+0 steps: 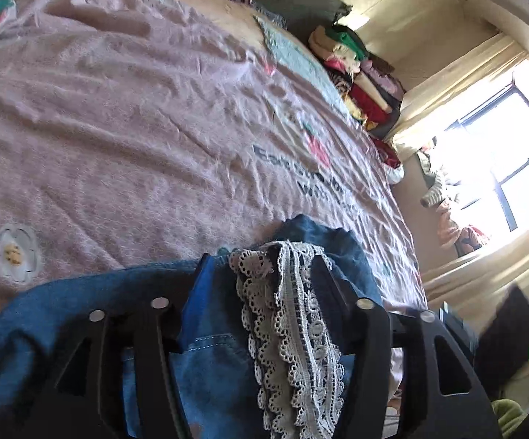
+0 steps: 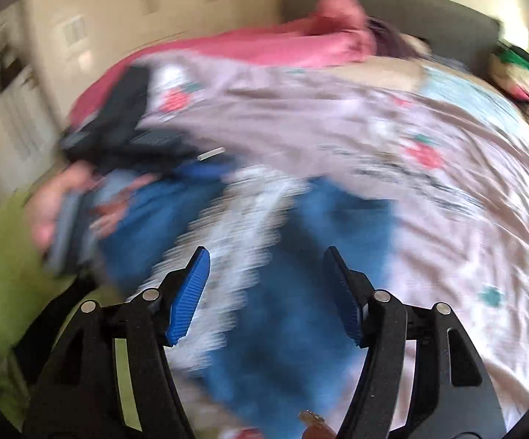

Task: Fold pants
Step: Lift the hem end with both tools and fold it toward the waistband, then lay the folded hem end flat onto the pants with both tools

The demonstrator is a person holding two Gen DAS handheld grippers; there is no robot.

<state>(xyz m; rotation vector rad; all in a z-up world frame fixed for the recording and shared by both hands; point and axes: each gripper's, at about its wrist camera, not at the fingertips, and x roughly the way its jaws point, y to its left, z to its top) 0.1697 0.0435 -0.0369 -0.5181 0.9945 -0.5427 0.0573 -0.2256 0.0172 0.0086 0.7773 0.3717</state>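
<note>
With the pants (image 1: 213, 358) bunched on the bed (image 1: 125, 139), lace trim (image 1: 293, 329) draped between the parted left gripper (image 1: 261, 285) and the right gripper (image 2: 264, 292) spread empty above, the lace could be snagged and the fold dragged askew.

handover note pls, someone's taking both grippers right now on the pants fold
Left gripper: jaws apart, denim pants and their lace trim lie bunched between them; no clear clamp.
Right gripper: open, nothing between the pads, hovering over the pants; that view is blurred.
Pants sit at the near edge of the pink bedspread.
Done: pants gathered into a bundle; fold count unclear.
Left: check the fold, flatten, tidy the lace.
</note>
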